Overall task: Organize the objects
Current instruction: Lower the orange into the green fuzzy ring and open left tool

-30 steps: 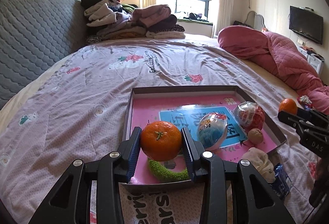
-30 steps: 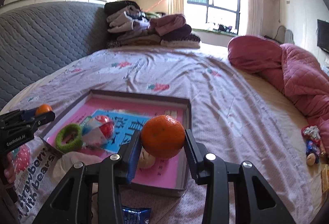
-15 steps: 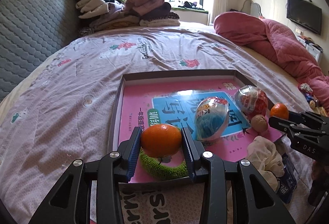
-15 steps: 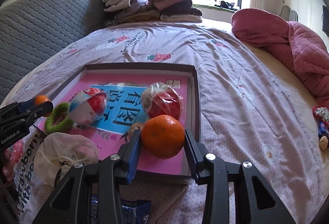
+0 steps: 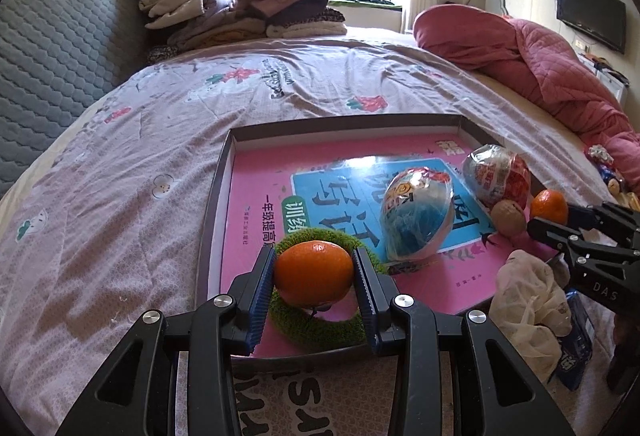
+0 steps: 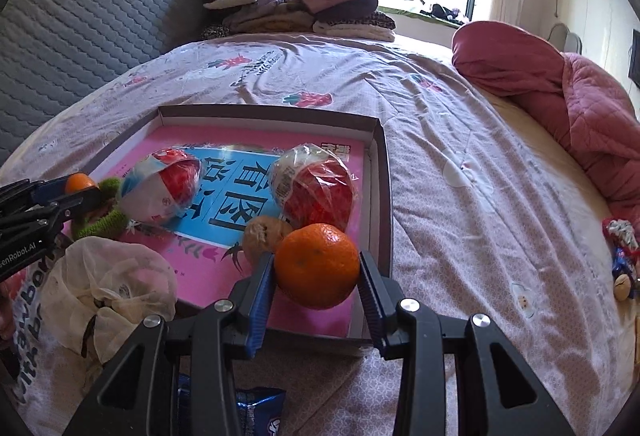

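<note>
Both claws clamped on one orange apiece, low over the tray for setting down.

Left wrist view: left gripper pinching left orange above green ring at tray near-left corner, possibly touching. Right wrist view: right gripper squeezing right orange at near-right corner, beside walnut, clear of wrapped eggs.

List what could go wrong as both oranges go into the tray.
1. The left gripper holds its orange over the green ring; released there, it may sit on the ring or roll off.
2. The right gripper holds its orange close to the walnut and red wrapped ball; setting it down could knock them.
3. The tray wall is low, so a round orange might roll out.
</note>
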A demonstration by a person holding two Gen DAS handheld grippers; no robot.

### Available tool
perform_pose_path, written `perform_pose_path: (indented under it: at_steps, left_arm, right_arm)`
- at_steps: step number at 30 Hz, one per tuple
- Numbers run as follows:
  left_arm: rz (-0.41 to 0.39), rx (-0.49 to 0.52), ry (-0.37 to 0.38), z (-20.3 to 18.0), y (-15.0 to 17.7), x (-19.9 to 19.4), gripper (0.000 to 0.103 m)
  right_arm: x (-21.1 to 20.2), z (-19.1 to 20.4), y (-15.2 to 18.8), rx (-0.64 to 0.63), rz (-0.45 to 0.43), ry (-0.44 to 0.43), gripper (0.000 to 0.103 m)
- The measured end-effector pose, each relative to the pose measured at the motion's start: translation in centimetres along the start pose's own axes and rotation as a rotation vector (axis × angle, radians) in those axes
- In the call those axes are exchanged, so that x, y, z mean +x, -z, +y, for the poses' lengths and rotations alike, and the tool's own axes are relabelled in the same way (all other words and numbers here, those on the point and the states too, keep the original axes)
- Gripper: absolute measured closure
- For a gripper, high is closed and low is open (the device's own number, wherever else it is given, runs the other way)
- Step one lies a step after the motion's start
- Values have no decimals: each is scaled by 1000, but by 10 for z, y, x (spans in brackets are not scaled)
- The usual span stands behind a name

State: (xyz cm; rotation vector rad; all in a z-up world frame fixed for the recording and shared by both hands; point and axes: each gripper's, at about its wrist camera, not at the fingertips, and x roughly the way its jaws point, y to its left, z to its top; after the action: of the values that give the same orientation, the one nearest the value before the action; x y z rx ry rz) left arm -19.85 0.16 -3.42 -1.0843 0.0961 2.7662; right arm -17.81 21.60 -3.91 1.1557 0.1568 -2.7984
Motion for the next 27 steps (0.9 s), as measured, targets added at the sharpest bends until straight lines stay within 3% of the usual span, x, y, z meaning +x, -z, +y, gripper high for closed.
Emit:
perform_pose_path:
  at_steps: [14,27]
  left_arm:
    - [42,8,23,0,3,9,63]
    - [32,75,-55,-10,4,4,55]
  right_arm:
    - [1,0,-1,-3,-2,4,62]
    - [-3,3,0,-54,-16,36,62]
